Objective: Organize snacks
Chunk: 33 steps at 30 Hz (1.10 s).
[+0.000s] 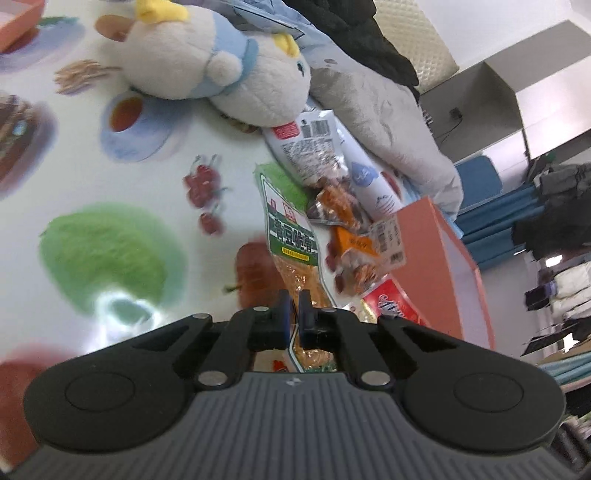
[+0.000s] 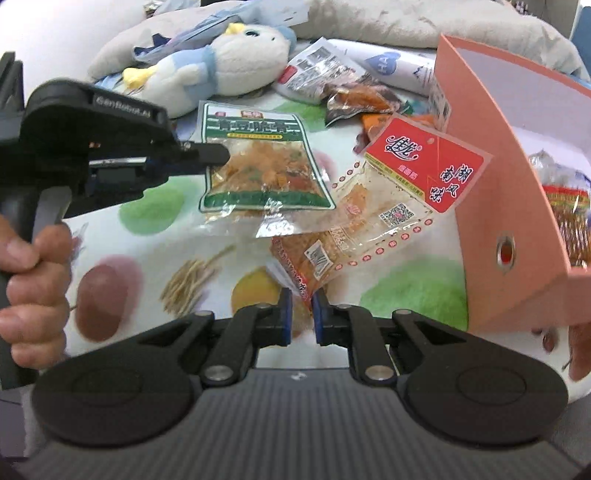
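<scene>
My left gripper (image 1: 294, 308) is shut on the edge of a green-labelled snack packet (image 1: 291, 236) and holds it above the table; the same left gripper (image 2: 218, 155) and green packet (image 2: 258, 166) show in the right wrist view. My right gripper (image 2: 301, 308) is shut on the corner of a red-labelled snack packet (image 2: 388, 199), lifted beside the orange box (image 2: 513, 206). The red packet's label (image 1: 395, 302) shows in the left wrist view next to the orange box (image 1: 443, 266). More snack packets (image 2: 354, 99) lie behind.
A white and blue plush toy (image 2: 221, 62) lies at the back of the fruit-print tablecloth (image 2: 155, 280). A grey cushion (image 1: 388, 110) and a white bottle (image 2: 402, 66) lie behind the snacks. The orange box holds a packet (image 2: 569, 218). A pink tray corner (image 1: 18, 18) shows far left.
</scene>
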### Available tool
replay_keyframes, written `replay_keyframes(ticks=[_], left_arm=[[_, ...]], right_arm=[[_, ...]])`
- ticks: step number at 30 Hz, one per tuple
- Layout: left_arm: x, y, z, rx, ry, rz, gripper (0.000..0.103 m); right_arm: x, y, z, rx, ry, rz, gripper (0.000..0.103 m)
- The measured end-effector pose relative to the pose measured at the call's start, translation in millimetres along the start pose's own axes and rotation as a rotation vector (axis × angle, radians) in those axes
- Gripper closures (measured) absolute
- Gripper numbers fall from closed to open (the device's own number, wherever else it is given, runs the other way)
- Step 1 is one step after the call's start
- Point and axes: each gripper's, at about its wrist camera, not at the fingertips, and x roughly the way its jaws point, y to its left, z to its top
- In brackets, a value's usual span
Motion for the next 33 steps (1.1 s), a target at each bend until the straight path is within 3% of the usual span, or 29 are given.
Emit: replay_keyframes(ticks=[6, 8, 16, 20, 21, 23, 24, 25, 27, 29, 33], left_arm=[[-30.9, 14.6, -24.1, -0.026, -0.012, 0.032, 0.098], [-39.7, 17.5, -30.8, -0.028, -0.014, 0.018, 0.098], [-55.9, 31.5, -48.0, -0.043, -0.009, 0.092, 0.098], [-58.0, 35.8, -48.3, -0.064, -0.007, 0.133, 0.097], [-58.8, 35.6, -48.7, -0.062, -0.006, 0.143, 0.094], [-58.6, 35.1, -49.5, -0.073, 0.006, 0.162, 0.061], [-58.6, 34.7, -50.4, -0.082, 0.011, 0.177, 0.032], [-59.5, 33.2, -52.1, -0.079, 0.003, 0.189, 0.024], [-60.3, 30.2, -55.1, -0.062, -0.007, 0.186, 0.023], [-56.9, 30.5, -56.5, -0.077, 0.005, 0.2, 0.02], [-49.1, 26.5, -58.6, -0.078, 0.015, 0.207, 0.016]], right_arm=[[-14.1, -0.2, -17.8, -0.031, 0.026, 0.091, 0.088], [-17.2, 1.3, -23.7, -0.054, 0.027, 0.088, 0.088], [-18.4, -13.7, -31.4, -0.019, 0.035, 0.1, 0.085], [-19.4, -24.6, -33.1, 0.017, 0.034, 0.093, 0.069], [-20.4, -27.3, -33.8, 0.026, 0.032, 0.079, 0.067], [-24.1, -31.3, -35.2, 0.034, 0.016, 0.049, 0.047], [-27.1, -33.2, -36.2, 0.034, 0.0, 0.044, 0.044], [-29.7, -34.8, -36.9, 0.034, -0.018, 0.044, 0.04], [-34.4, -35.9, -38.7, 0.014, -0.065, 0.048, 0.035], [-34.0, -32.6, -39.7, -0.026, -0.098, 0.049, 0.021], [-17.6, -28.5, -37.4, -0.087, -0.111, 0.067, 0.019]])
